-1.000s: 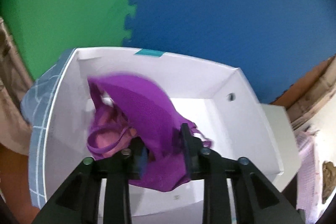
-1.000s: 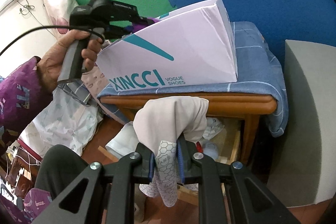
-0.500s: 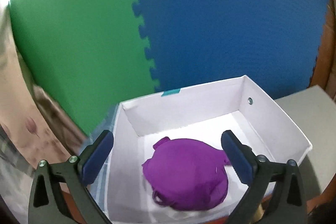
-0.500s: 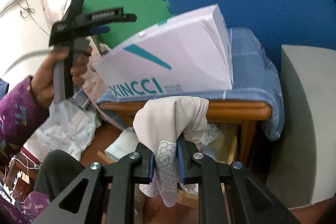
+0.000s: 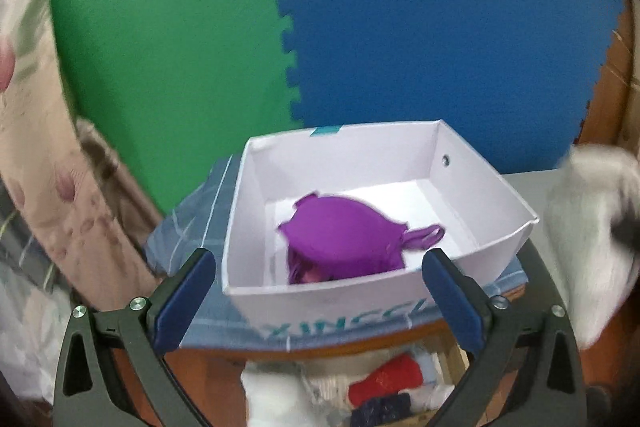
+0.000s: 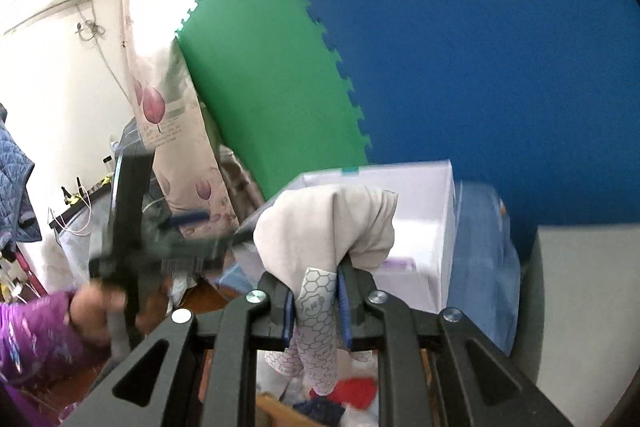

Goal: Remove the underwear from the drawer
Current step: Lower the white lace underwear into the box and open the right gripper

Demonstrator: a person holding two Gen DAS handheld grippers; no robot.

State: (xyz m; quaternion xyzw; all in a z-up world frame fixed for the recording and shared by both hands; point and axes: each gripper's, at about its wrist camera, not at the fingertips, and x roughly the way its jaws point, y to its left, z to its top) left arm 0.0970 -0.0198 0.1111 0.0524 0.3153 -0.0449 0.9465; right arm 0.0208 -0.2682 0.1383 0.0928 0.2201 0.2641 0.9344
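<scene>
A: What is the right tool [image 6: 316,301] holding?

B: It is pinched tight on a pale beige piece of underwear [image 6: 326,223]. The cloth hangs over the tool's front, up above the open drawer [image 6: 320,401].

A: And the left tool [image 5: 318,293]?

B: Its jaws stand wide apart with nothing between them. They sprang open just now. You can see a hand [image 6: 100,311] in a purple sleeve gripping its handle.

A: What is still down in the drawer?

B: A red piece [image 5: 386,379], a dark blue one [image 5: 380,409] and some white cloth. So I think more has to come out.

A: What is past the drawer?

B: A white shoe box [image 5: 496,195] sits on the table [image 5: 192,223], which has a blue cloth over it. A purple piece [image 5: 344,235] lies inside the box. That one is done.

A: How do the tools point?

B: The left one tips down toward the box and the drawer. The right one points toward the box, a little downward. I think the beige piece goes in the box next.
</scene>
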